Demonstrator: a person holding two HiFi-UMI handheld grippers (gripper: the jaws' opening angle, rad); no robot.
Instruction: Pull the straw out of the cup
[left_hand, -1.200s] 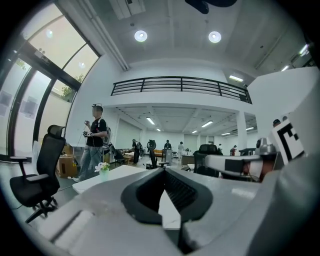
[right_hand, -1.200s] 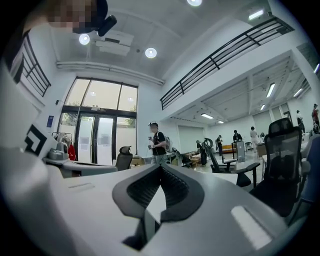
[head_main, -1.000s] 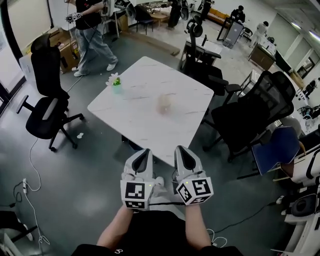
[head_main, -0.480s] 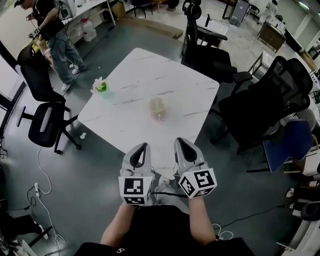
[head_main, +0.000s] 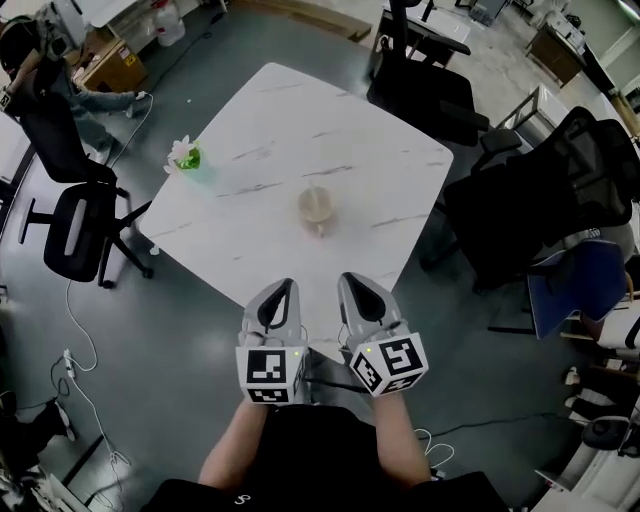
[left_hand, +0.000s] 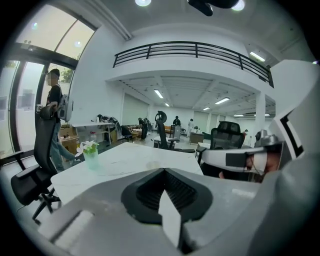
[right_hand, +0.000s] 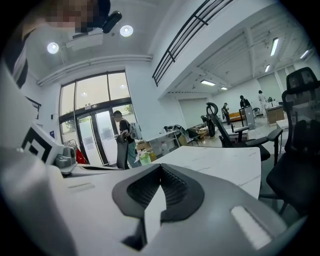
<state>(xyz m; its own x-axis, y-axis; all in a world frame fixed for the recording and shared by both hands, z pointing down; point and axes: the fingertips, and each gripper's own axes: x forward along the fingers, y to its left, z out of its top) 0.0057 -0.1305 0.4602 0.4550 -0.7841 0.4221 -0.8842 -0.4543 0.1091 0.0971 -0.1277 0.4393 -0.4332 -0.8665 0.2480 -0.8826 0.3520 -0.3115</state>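
Flower vase (head_main: 186, 158) stands near the left edge of the table (head_main: 300, 110). Cup (head_main: 316, 207) sits mid-table, lower in the head view than half a second ago; its straw cannot be made out. Left gripper (head_main: 282, 292) and right gripper (head_main: 355, 286) are side by side over the near corner, jaws together, nothing held, well apart from the cup.

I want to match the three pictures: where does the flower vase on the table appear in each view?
Head view: flower vase at upper left, near the left corner of the table.
Left gripper view: flower vase at left, on the table's edge.
Right gripper view: small greenish shape left of centre, probably it.
Shared landmark: the white marble table.
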